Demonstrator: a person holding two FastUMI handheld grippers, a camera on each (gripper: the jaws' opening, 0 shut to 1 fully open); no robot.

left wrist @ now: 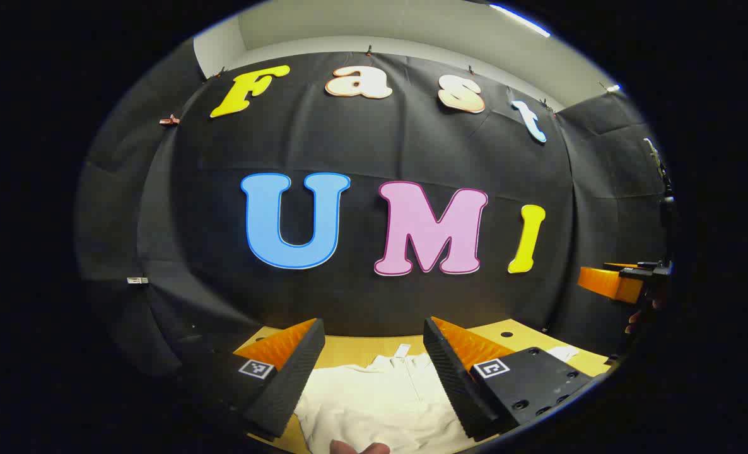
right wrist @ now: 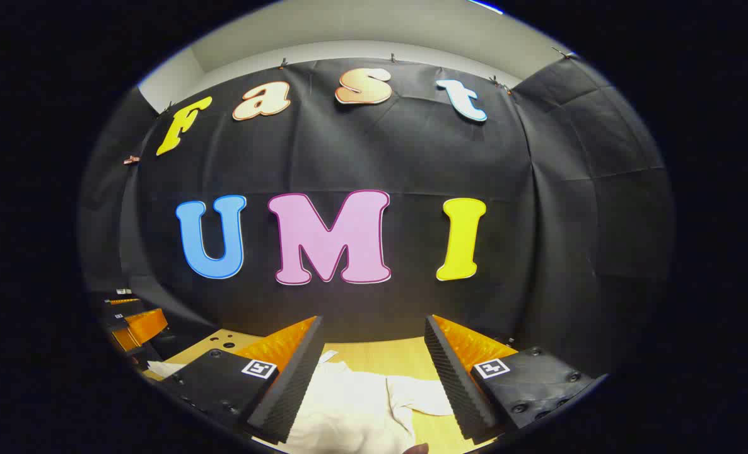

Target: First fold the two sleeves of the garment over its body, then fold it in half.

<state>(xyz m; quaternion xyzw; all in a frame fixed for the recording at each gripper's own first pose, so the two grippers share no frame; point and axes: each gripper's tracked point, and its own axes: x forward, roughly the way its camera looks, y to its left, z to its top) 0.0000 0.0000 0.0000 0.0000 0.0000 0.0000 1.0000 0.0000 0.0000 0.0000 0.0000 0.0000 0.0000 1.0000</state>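
While the white garment (left wrist: 380, 397) lies spread on the wooden desk (left wrist: 519, 334), collar end towards the black booth wall (left wrist: 361, 151), the left tongs (left wrist: 374, 372) are held above it, spread wide, nothing gripped. In the right gripper view, the right tongs (right wrist: 371, 372) are likewise seen parted and empty over the garment (right wrist: 355, 410), a sleeve (right wrist: 421, 394) lying out on the desk (right wrist: 380, 353). The right tongs (left wrist: 613, 284) are glimpsed at the left gripper view's far edge.

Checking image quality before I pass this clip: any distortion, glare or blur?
Left gripper view: strong fisheye bending, the white garment bright yet readable, the fingers sharp. Right gripper view: same bending, a ceiling light streak at the top edge, the table evenly lit, no motion blur.
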